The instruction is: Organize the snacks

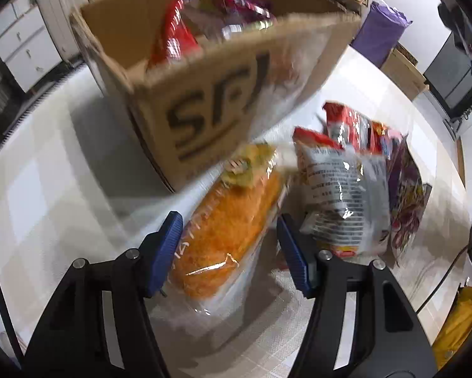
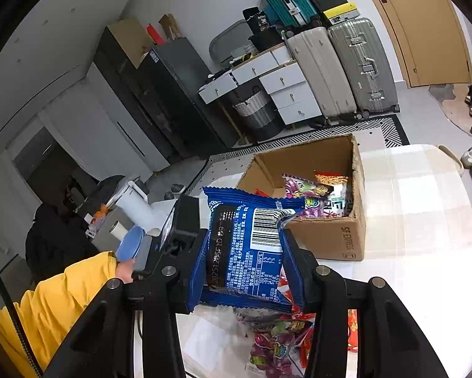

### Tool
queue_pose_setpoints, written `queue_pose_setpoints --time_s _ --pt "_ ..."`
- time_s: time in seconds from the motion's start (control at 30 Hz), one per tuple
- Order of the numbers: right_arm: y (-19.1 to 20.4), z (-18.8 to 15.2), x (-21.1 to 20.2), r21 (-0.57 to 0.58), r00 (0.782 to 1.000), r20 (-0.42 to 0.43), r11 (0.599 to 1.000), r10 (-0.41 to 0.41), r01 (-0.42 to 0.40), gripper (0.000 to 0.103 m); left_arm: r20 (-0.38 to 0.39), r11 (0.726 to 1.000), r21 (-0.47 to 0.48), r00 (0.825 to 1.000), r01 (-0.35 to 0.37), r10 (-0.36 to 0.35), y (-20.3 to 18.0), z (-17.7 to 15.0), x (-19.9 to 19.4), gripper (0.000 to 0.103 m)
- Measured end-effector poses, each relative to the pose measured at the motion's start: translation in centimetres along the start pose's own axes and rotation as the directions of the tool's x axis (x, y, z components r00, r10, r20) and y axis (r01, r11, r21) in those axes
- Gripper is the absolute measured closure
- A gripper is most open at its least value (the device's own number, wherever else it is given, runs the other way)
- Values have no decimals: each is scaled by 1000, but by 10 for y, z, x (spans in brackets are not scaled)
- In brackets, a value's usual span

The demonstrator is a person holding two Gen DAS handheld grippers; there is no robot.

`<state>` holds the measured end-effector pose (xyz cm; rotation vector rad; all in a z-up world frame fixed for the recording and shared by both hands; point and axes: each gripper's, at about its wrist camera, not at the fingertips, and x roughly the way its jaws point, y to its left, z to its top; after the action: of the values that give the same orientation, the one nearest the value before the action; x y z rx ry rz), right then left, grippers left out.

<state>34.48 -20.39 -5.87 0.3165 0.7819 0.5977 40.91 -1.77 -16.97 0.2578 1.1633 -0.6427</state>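
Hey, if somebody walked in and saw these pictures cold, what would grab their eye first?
Probably the blue snack packet clamped in the right tool, held up in front of the cardboard box that is already part-filled with snacks. Next, the orange snack bag lying on the table between the open pads of the left tool, beside the box.

box [image 2: 327, 239]: open, sitting centre-right, holding snacks | blue pack [image 2: 248, 252]: standing upright, lower centre | orange bag [image 1: 226, 236]: lying lower centre

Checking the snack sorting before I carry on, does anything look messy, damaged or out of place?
Nothing looks damaged or spilled. Loose snack packets lie heaped on the table beside the cardboard box. That fits a job half done. The box's top edge looks rough.
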Motion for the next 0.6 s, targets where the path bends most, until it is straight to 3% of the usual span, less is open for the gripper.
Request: queue_pose_setpoints --time_s 0.07,0.13,0.23,0.43,0.6 --pt "-1 -1 -2 2 1000 2 1000 -3 3 58 6 1000 17 1000 -12 12 -2 -2 -3 47" --pt "-1 -1 -3 8 1000 7 1000 -6 6 58 17 1000 5 1000 20 -20 -1 -3 -9 64" --pt "-2 -3 -5 11 1000 10 1000 -5 5 58 21 1000 -9 1000 16 -16 -1 -7 -16 70" --pt "4 -6 -12 12 1000 16 1000 -4 3 58 26 998 -65 1000 -1 3 -2 -17 -29 73" --pt "9 -4 -20 6 1000 30 1000 2 -2 58 90 995 -98 996 -8 17 -6 -38 -64 73"
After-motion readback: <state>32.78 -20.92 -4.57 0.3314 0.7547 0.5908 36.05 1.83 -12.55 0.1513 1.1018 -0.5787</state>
